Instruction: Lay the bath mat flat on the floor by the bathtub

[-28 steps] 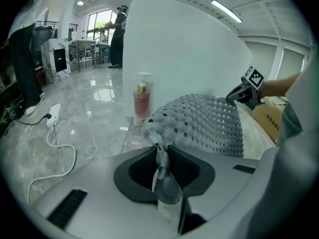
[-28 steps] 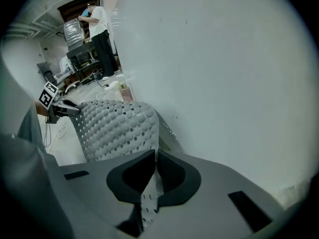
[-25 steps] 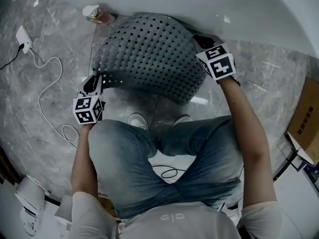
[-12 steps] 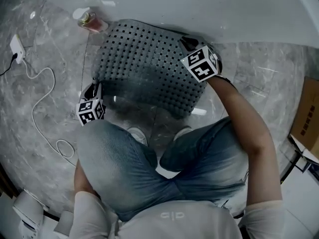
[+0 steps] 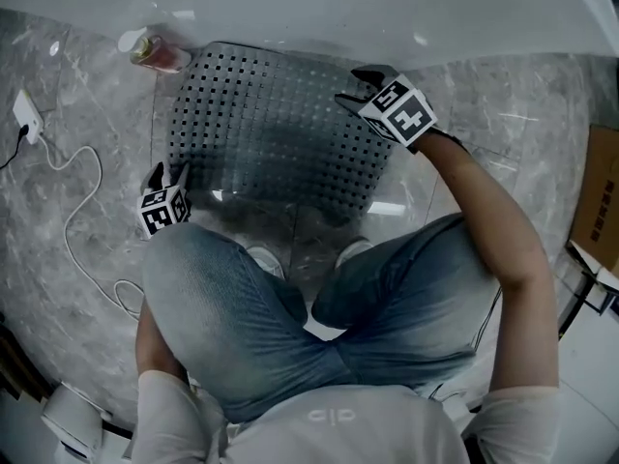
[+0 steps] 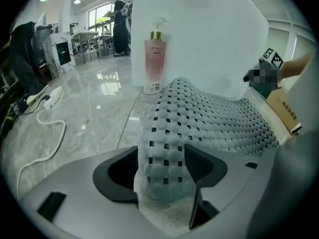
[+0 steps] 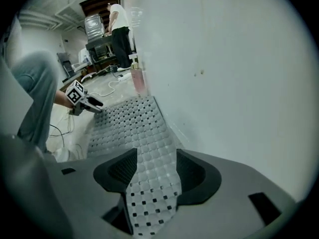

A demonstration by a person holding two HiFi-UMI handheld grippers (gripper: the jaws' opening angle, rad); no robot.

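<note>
Grey mat (image 5: 271, 133): a rubbery sheet full of holes, spread on the floor (image 5: 77, 259) with its far edge against the foot of the tub (image 5: 387, 8). A pink bottle (image 5: 155, 53) stands just beside its far left corner. From above it looks nearly flat, but the left gripper view shows a low ridge running up from the near corner.

Left gripper (image 6: 162, 158): down low at the mat's near left corner. Its jaws have just been opening and stand wide apart. The corner lies loose between them and is not pinched.

Right gripper (image 7: 152, 176): at the far right corner, close to the tub wall. Its jaws have just been opening and stand partly apart. A strip of mat runs between the pads, released as far as I can judge.

Person: crouched, knees over the mat's near edge.

Step in hand: letting go. The mat is placed where it belongs, so I'd say the job is almost done.

Next move: both grippers need to draw straight back off the corners without dragging them. If the ridge stays up, it wants pressing down.

Risk: a pad could snag in one of the holes and lift a corner again.
</note>
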